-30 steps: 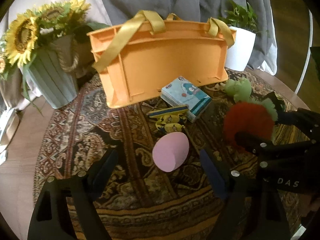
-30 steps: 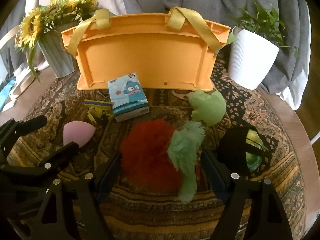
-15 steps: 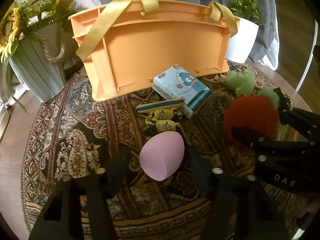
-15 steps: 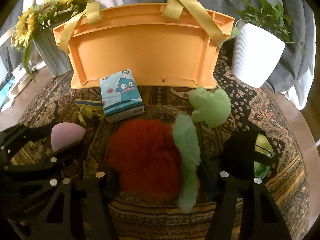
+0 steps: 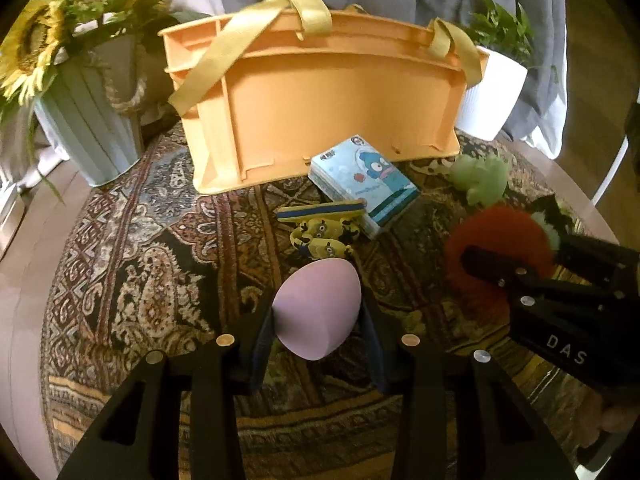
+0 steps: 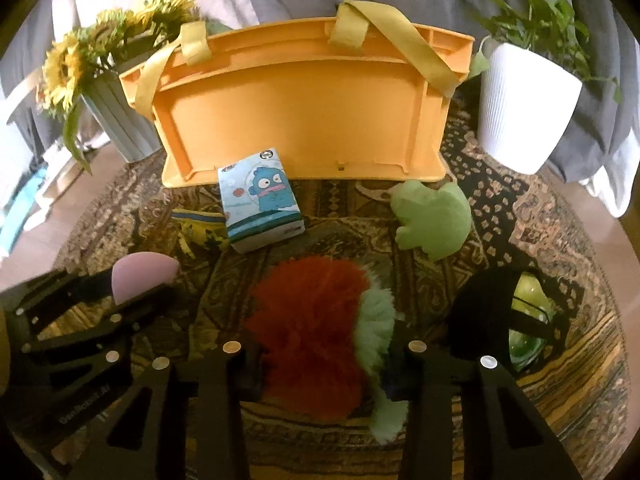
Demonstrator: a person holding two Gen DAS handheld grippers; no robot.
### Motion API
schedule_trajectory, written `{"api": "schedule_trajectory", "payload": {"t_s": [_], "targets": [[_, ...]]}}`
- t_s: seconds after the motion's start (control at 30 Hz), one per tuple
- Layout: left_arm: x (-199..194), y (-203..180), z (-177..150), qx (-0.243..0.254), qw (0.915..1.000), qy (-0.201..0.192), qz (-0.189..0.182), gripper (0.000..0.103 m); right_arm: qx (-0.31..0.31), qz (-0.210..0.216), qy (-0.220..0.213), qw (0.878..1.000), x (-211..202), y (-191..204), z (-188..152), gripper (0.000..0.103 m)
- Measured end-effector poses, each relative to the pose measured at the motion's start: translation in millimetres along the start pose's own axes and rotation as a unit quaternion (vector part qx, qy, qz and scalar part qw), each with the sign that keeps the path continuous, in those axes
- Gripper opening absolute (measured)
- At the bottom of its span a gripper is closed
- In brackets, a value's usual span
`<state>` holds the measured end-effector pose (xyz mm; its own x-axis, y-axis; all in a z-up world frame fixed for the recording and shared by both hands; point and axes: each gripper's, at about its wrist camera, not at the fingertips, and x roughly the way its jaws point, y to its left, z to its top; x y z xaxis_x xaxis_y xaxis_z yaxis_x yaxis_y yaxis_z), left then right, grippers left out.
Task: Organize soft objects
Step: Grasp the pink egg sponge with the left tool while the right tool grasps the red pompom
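A pink egg-shaped sponge (image 5: 316, 308) lies on the patterned cloth, and my left gripper (image 5: 317, 314) is closing on it, with both pads against its sides. The left gripper (image 6: 120, 308) and the sponge (image 6: 140, 274) also show at the left of the right wrist view. My right gripper (image 6: 322, 348) is closing on a red fluffy toy (image 6: 308, 312) with a green fuzzy tail (image 6: 376, 320), its fingers sunk into the fluff. An orange basket (image 5: 328, 120) with yellow handles stands behind, its inside hidden.
In front of the basket (image 6: 304, 120) lie a blue tissue pack (image 6: 260, 200), a yellow minion toy (image 5: 320, 236) and a green soft frog shape (image 6: 432, 220). A sunflower vase (image 5: 92, 132) stands far left, a white plant pot (image 6: 528, 108) far right, and a green ball in black netting (image 6: 528, 320) at the right.
Both grippers have narrowed from wide open onto their objects: the left onto the pink sponge, the right onto the red fluffy toy. Neither hand has shifted much.
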<state>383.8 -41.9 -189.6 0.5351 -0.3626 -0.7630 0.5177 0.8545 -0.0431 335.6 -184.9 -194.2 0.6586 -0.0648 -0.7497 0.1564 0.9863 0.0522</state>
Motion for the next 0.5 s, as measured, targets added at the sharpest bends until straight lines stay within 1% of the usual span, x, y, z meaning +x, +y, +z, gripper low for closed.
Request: {"api": "schedule_trajectory", "payload": {"t_s": [0.13,0.27,0.5], "targets": [[-11.4,-4.0,-0.5,-0.012,0.9998,-0.010,0.008,0.040,0.013,0.013,-0.002,1.000,-7.1,-4.7,-1.6,0.041],[-24.2,-6.9,-0.4,-0.023,0.9993,-0.023,0.016,0.040,0.013,0.017,-0.010,1.000,-17.2,-5.1,-0.8,0.041],[-51.4,-11.8,5.0,-0.041,0.9976,-0.048,0.031,0.040,0.014,0.026,-0.038,0.999,-44.8,-6.4,6.6,0.041]]}}
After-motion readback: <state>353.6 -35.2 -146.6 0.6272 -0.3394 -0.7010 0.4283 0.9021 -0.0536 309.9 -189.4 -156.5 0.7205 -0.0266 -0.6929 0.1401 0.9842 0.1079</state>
